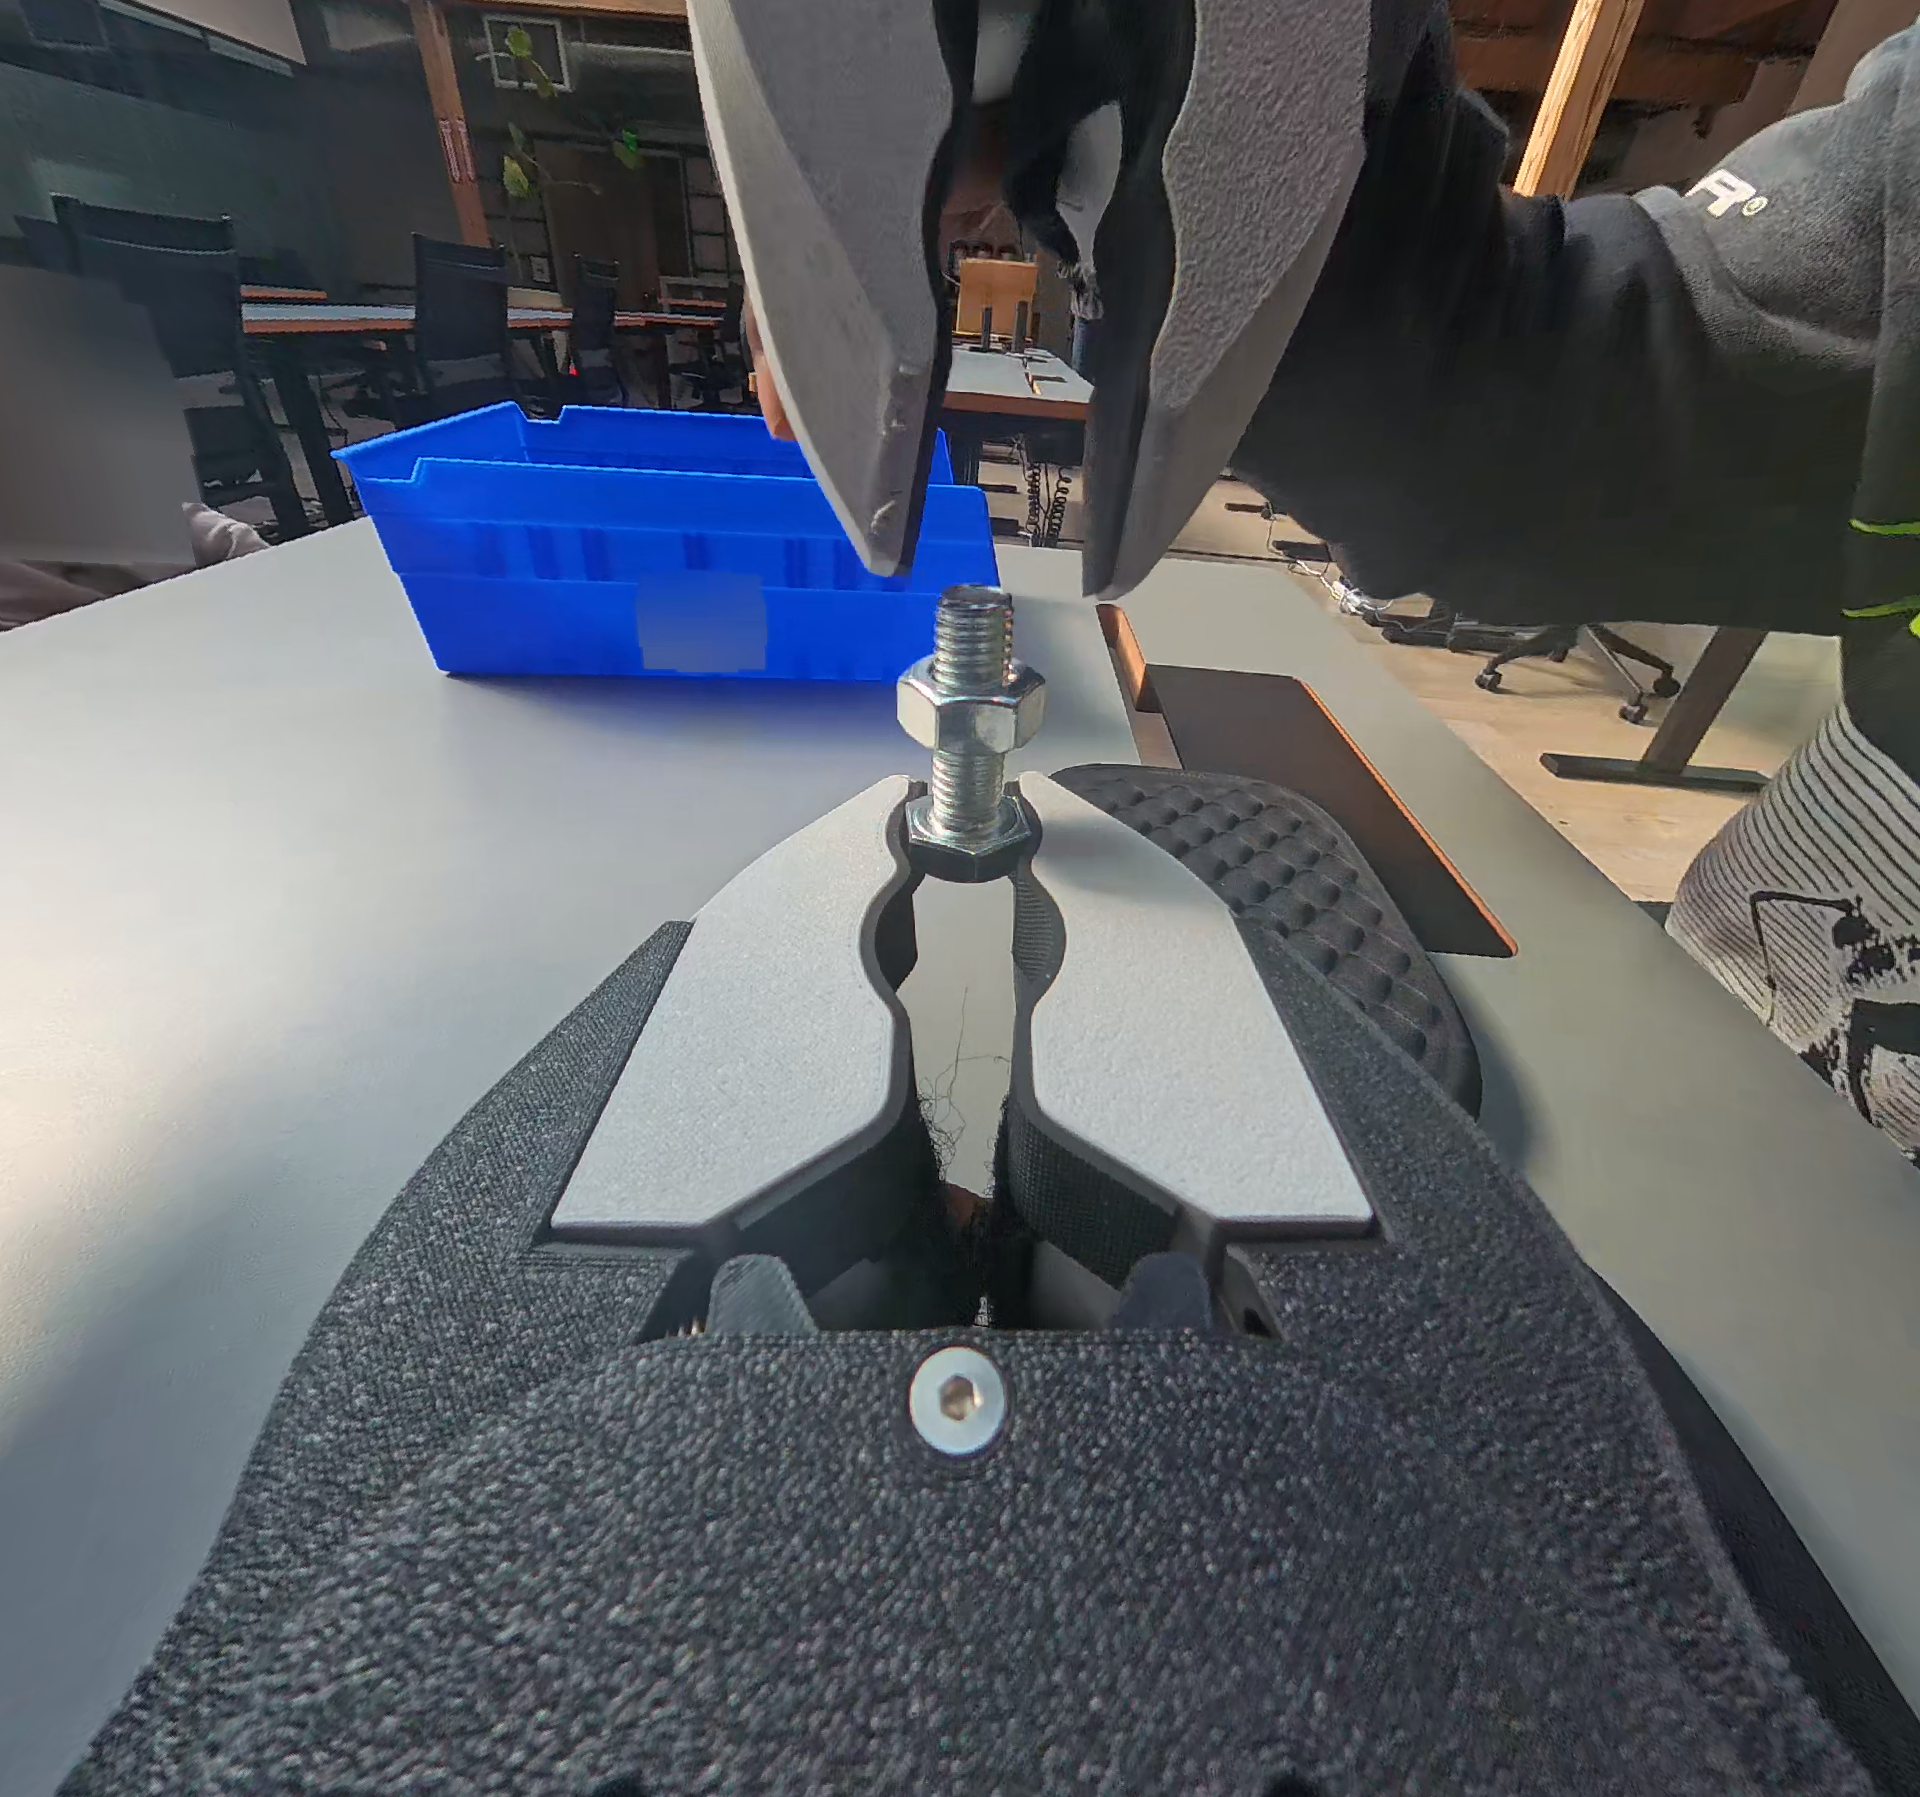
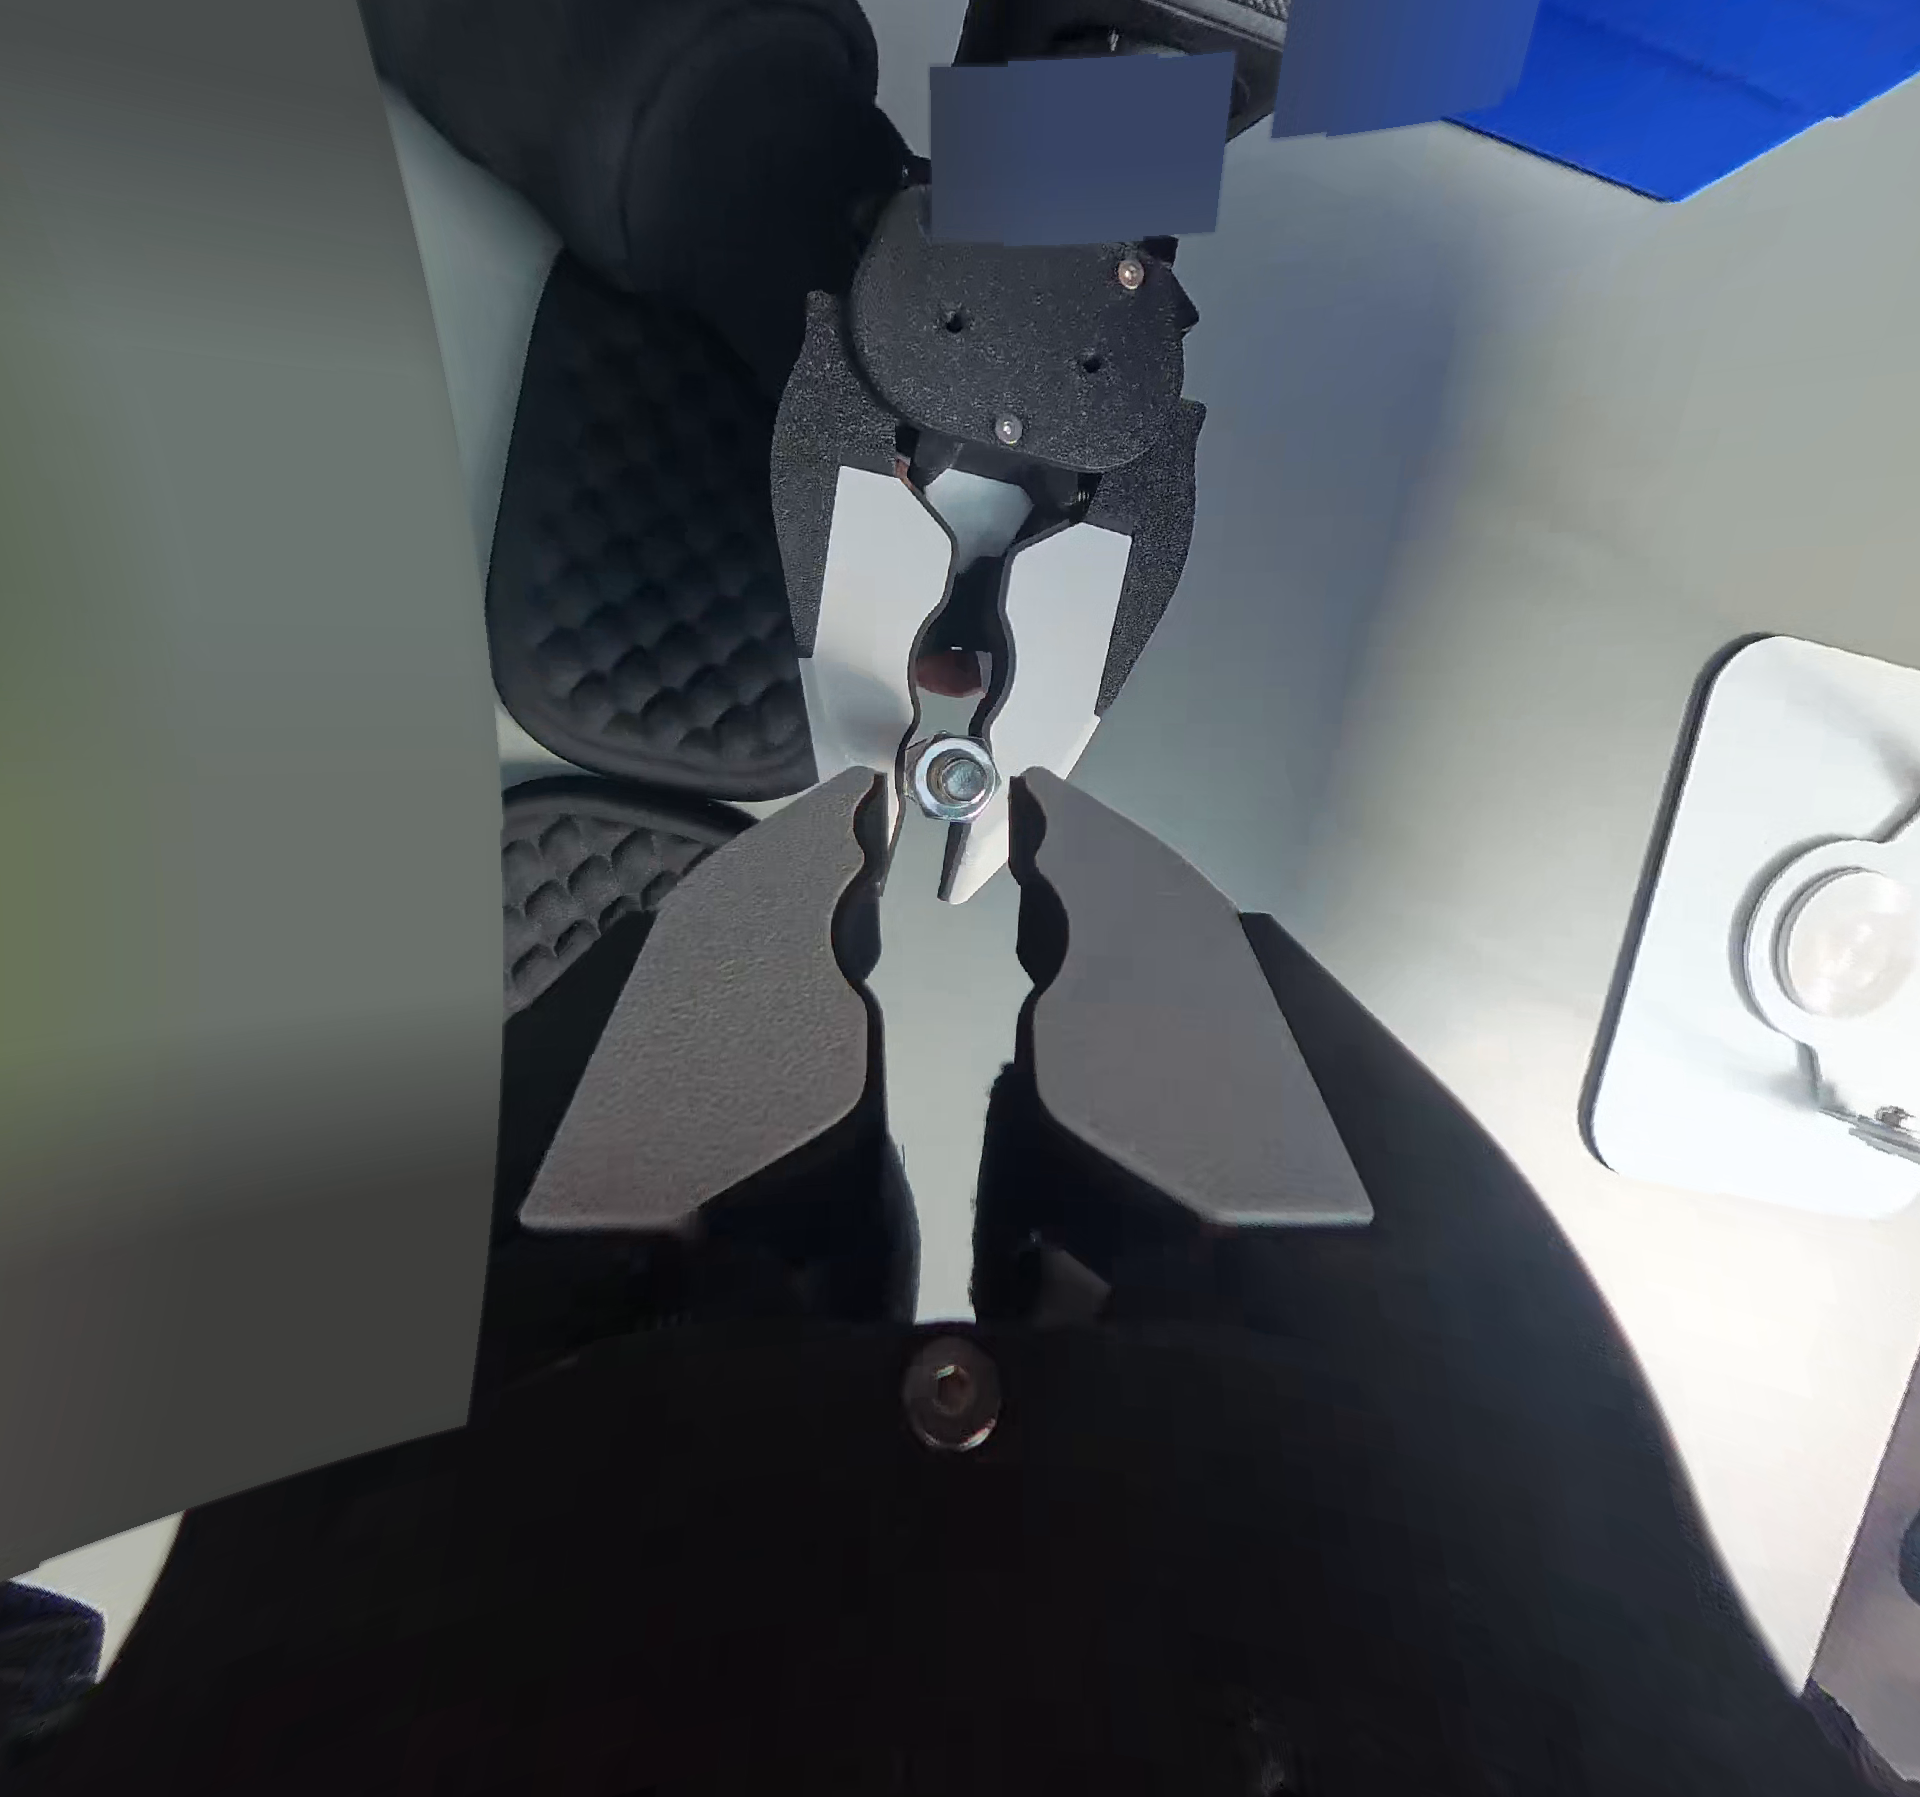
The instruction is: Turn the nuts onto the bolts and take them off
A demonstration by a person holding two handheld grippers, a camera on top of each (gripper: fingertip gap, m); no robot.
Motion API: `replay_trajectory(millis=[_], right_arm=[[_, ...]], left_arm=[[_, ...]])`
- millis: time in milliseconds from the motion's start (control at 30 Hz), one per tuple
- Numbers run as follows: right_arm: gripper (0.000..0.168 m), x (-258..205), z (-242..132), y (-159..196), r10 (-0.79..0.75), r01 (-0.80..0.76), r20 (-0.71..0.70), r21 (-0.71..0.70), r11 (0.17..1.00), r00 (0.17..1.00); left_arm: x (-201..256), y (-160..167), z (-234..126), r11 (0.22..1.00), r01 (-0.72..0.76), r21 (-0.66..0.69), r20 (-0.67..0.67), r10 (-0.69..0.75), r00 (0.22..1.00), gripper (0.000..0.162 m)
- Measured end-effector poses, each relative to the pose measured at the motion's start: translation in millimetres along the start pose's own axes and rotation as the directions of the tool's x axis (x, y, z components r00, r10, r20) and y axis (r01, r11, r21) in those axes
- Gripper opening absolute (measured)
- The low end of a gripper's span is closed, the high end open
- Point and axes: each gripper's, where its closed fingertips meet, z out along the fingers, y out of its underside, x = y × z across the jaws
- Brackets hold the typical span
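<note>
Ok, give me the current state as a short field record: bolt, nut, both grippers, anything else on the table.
bolt: silver threaded steel bolt, upright, head clamped at the left gripper's tips
nut: silver hex nut, partway down the thread, bare thread above and below
left gripper: shut on the bolt head
right gripper: open, tips just above the bolt's top, touching nothing
bin: blue plastic bin, behind the bolt on the grey table
pad: black textured pad, beside the left gripper
</note>
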Motion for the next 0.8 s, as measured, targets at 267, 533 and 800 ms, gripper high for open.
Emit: replay_trajectory(millis=[267,533,800], right_arm=[[0.009,2.1,8.5,1.0,-0.024,0.024,0.001,-0.056,0.998,1.0],[0.009,20.5,-22.3,32.7,0.066,-0.071,-0.082,-0.07,0.995,0.995],[0.009,76.6,-103.0,155.7,0.379,-0.449,-0.35,-0.142,0.882,0.856]], left_arm=[[0.4,0.4,0.1,1.0,-0.001,-0.002,-0.003,0.001,1.0,0.014],[-3.0,2.7,3.8,1.0,-0.01,-0.022,0.03,0.011,0.999,0.058],[-8.2,4.5,5.2,0.999,0.006,-0.036,0.063,-0.004,0.998,0.094]])
